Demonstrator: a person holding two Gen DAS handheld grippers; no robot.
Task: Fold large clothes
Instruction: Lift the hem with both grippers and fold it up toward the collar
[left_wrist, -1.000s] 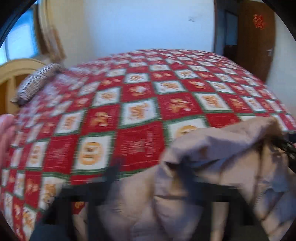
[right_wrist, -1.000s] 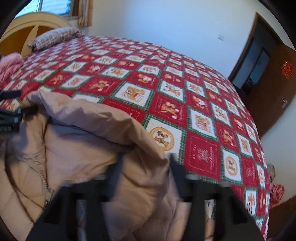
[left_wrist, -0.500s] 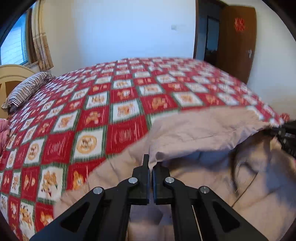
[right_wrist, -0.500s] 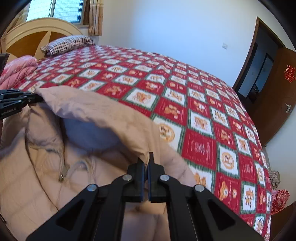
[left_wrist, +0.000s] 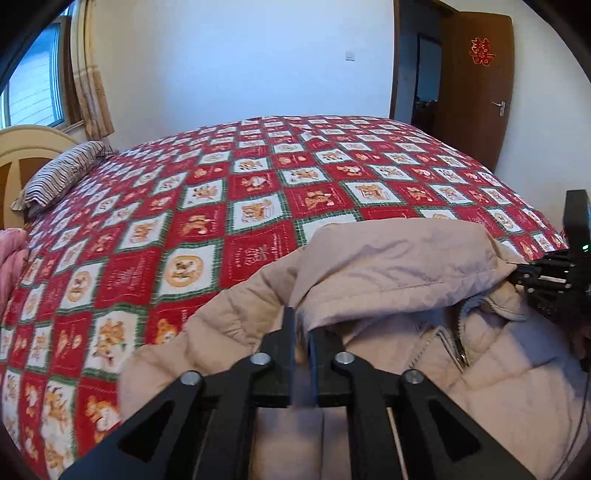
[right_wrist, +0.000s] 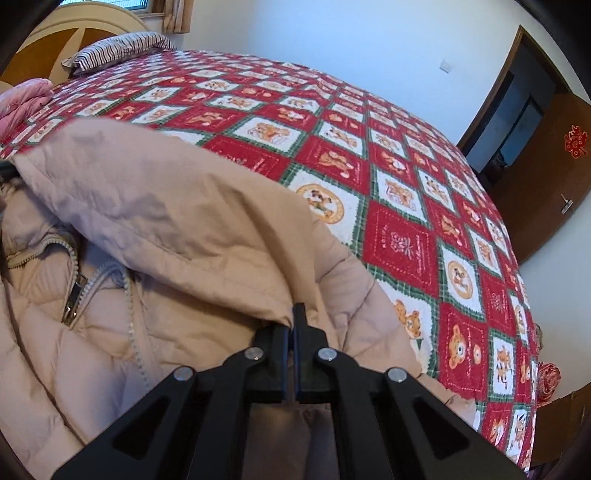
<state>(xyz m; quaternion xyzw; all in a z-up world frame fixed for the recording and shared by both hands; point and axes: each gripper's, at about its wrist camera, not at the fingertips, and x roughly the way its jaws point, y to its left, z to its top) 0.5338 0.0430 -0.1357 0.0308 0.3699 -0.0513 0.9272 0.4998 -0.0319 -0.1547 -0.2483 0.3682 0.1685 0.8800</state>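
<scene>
A beige padded jacket (left_wrist: 399, 280) with a front zipper (left_wrist: 460, 354) lies on the near part of the bed. My left gripper (left_wrist: 301, 325) is shut on the left end of its hood edge. My right gripper (right_wrist: 293, 325) is shut on the right end of the same edge, and it also shows at the right of the left wrist view (left_wrist: 543, 277). The hood (right_wrist: 155, 206) is stretched between them, lifted over the jacket's collar. The zipper (right_wrist: 74, 295) also shows in the right wrist view.
The bed has a red, white and green patchwork cover (left_wrist: 258, 199). A striped pillow (left_wrist: 59, 177) and a wooden headboard (right_wrist: 59, 40) are at the far left. A pink folded garment (right_wrist: 22, 99) lies by the pillow. A brown door (left_wrist: 476, 88) stands open at the right.
Both grippers, blurred and apart from the cloth a second ago, have closed on the hood edge. They have since lifted and pulled it taut toward the near side.
</scene>
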